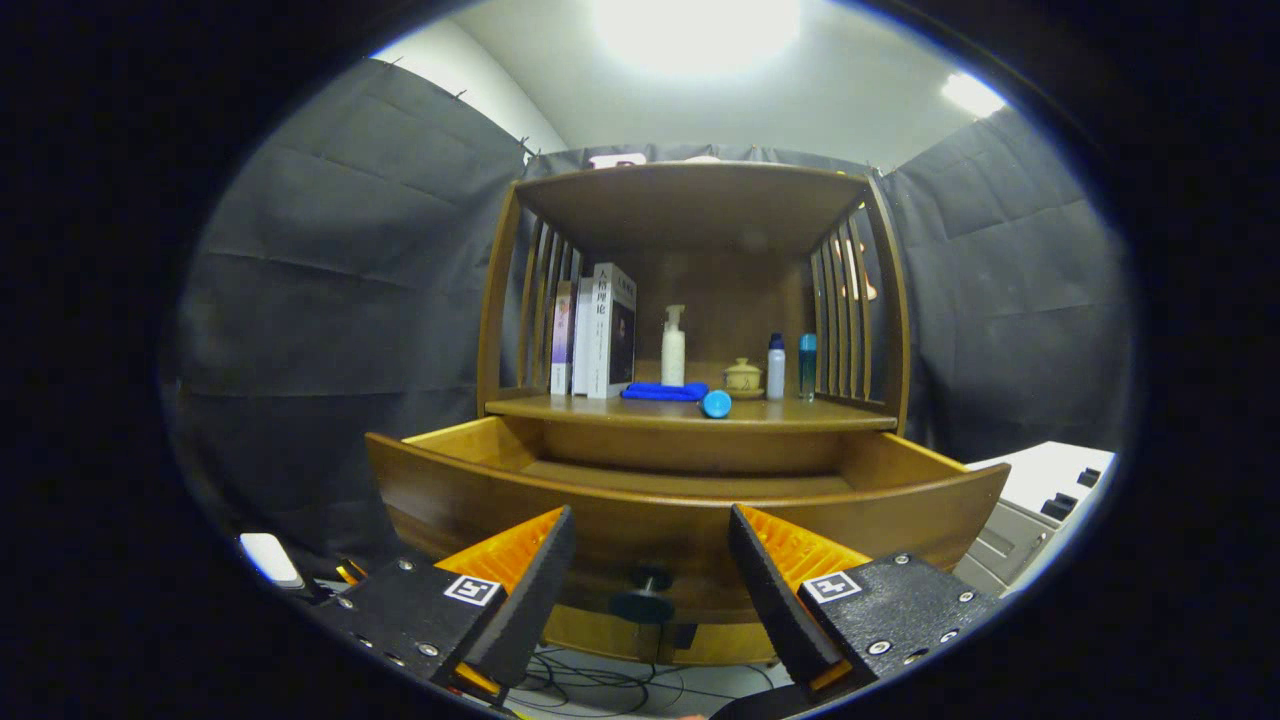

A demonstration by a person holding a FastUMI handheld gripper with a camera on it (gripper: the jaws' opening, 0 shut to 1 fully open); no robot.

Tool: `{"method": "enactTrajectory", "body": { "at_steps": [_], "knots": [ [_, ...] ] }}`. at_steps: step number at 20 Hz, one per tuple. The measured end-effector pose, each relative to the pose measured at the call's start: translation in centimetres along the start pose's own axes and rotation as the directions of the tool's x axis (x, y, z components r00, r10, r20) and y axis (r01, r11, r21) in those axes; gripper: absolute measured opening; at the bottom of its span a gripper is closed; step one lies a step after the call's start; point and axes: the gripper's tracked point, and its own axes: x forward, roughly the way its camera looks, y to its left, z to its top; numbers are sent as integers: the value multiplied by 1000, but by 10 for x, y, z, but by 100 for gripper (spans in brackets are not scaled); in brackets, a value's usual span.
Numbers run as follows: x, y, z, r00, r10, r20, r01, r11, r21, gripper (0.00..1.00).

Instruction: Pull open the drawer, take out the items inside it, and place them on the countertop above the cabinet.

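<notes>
The drawer (690, 500) stands pulled out toward the gripper (650, 590), its curved front wall running crosswise just beyond the fingertips and its long axis side to side; its dark round knob (642, 603) sits in the gap between the fingers, touched by neither; the gripper is spread wide and holds nothing. Above the drawer's rim there is open room up to the countertop (690, 412), whose front edge lies further ahead; on it, beyond the fingers, rest a folded blue cloth (664, 391), a blue cylinder (716, 403) end-on at the edge, standing books (600, 330), a white pump bottle (674, 347), a small lidded pot (743, 376) and two slim bottles (790, 366).
</notes>
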Motion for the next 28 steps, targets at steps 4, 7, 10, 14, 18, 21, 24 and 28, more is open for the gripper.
{"method": "enactTrajectory", "body": {
  "at_steps": [4,7,10,14,18,21,24,28],
  "knots": [
    [6,-4,-28,998,-13,-66,13,1000,4,94],
    [10,-5,-48,993,-17,-113,19,1000,19,94],
    [14,-7,-63,988,-25,-150,29,999,19,94],
    [17,-11,-67,985,-45,-164,51,998,30,94],
    [18,-12,-66,984,-71,-161,79,996,43,93],
    [18,-12,-66,984,-80,-159,88,995,39,93],
    [21,-15,-66,981,-95,-167,106,993,56,93],
    [29,-18,-65,976,-127,-178,142,987,72,93]
  ]
}}
